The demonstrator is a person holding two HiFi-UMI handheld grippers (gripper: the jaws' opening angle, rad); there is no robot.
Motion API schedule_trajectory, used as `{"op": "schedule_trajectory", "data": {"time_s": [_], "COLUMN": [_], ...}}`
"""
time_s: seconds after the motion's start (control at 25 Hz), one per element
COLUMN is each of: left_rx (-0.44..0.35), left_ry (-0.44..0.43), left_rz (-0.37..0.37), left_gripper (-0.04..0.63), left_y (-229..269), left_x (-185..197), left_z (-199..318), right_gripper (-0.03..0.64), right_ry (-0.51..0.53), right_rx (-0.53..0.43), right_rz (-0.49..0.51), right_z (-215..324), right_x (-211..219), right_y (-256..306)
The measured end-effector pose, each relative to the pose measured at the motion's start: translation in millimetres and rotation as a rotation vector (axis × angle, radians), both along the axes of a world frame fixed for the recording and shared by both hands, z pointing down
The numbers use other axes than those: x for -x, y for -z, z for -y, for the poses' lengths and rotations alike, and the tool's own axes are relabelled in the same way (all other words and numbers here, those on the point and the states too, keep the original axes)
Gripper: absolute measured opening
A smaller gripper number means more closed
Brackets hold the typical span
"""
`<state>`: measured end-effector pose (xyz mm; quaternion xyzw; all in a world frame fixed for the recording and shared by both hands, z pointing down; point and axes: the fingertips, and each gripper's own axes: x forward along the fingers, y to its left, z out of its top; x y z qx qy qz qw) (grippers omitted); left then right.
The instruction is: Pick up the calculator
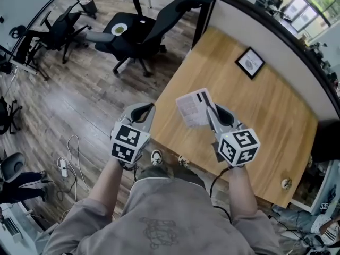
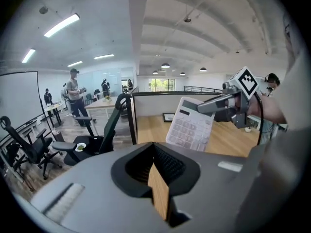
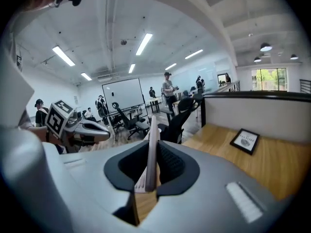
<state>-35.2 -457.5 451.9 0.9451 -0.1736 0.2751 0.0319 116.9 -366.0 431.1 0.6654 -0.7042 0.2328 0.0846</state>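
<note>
An open-plan office with a wood-plank floor and black office chairs (image 1: 138, 33) lies around a light wooden desk (image 1: 265, 105) that backs onto a partition. A small framed picture (image 1: 250, 62) is the only thing on the desk's near part. The calculator (image 1: 194, 108) is not on the desk. It hangs in the air over the near left corner, keys facing left, and the right gripper (image 1: 211, 109) is clamped on its edge with both pads pressing its thin body. The left gripper (image 1: 147, 109) hovers beside it over the floor, its jaws a narrow slit apart with nothing between them. The pick-up looks essentially done, since the grasp is made and the calculator is clear of the surface. Judging by the edge-on grip, what is left is only to keep it steady.
</note>
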Motion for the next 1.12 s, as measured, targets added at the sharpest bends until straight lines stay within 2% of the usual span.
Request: {"op": "schedule_trajectory", "data": {"time_s": [0.32,0.6,0.84,1.12], "left_rx": [-0.166,-0.271,-0.28,-0.255], "left_ry": [-0.046,-0.065,-0.038,-0.038], "left_rz": [-0.146,-0.297,-0.363,-0.344], "left_gripper": [0.002,0.002,0.002,0.002], "left_y": [100.7,181.2,214.7,210.8], "left_x": [-10.4,-0.6,17.2,13.8], "left_z": [-9.5,-48.7,-46.4,-44.5], "right_gripper": [0.057,0.057,0.057,0.057], "right_ry": [-0.079,-0.141,-0.158,-0.137], "right_rx": [-0.27,-0.433,-0.477,-0.464], "right_rz": [-0.125,-0.194,-0.214,-0.2], "right_z": [-30.3,-83.3,-94.6,-94.7], "right_x": [4.9,17.8,27.4,33.2], "right_y": [129.8,201.3,226.0,230.4]}}
